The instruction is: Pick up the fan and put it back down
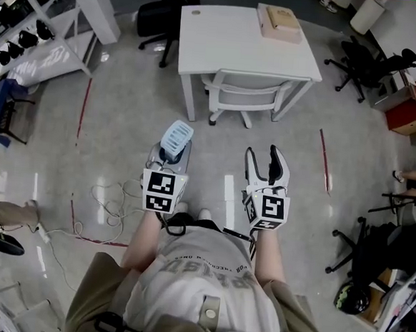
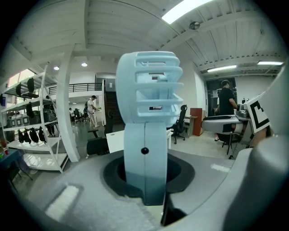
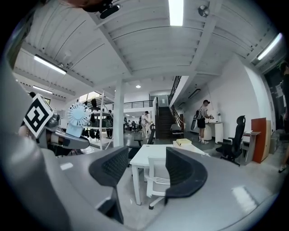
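My left gripper point(image 1: 169, 159) clenches its jaws on the fan point(image 1: 176, 139) by its handle, upright in the air short of the desk point(image 1: 231, 49); my right gripper point(image 3: 142, 169) stands released, empty; likely light, slick plastic; grip the handle, spare the grille.

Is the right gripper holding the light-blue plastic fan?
No, the right gripper is open and empty; the left gripper holds the fan.
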The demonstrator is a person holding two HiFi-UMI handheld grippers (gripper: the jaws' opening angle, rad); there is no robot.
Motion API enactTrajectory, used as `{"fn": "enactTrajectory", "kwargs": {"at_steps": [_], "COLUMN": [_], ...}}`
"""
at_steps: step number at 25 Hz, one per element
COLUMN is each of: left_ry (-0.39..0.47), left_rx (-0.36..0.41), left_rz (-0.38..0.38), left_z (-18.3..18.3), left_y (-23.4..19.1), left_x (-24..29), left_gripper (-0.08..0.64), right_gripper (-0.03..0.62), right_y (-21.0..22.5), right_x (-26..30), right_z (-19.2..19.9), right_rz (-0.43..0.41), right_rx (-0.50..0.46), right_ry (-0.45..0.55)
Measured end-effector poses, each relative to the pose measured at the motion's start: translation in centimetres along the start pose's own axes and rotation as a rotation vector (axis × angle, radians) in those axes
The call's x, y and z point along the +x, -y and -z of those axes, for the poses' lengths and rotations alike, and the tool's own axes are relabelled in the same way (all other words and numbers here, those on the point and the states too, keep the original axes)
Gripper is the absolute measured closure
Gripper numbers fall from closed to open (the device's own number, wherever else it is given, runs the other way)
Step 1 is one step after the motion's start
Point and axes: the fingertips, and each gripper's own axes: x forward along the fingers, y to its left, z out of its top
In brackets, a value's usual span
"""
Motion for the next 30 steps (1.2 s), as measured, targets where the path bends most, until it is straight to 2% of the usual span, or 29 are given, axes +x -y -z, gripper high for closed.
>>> {"fn": "enactTrajectory", "kwargs": {"at_steps": [9,15,23,30], "left_ry": [-0.029,-0.031,-0.015,0.02], "left_rx": [-0.005,-0.017,0.026,0.064], "left_rz": [0.0,0.027,0.077,0.125], "left_z": [0.5,0.1,-2.8,-6.7], "left_y": [0.3,-0.4,-3.3,-7.2], "left_x": [2.4,5.8,12.7,19.6], "left_gripper": [0.489,0.489,0.489,0.489], "right_gripper": [0.354,0.354,0.354,0.354], "right_y": [2.5,3.5,5.9,7.8], "right_x": [1.6,3.9,10.1,17.1], "right_z": [1.3,2.4,1.4,-0.6], "right_rz": [0.003,0.013,0.06,0.107], "right_rx": [0.01,-0.003,-0.009,-0.016], "right_ry": [-0.026,-0.05,-0.046,-0.027]}}
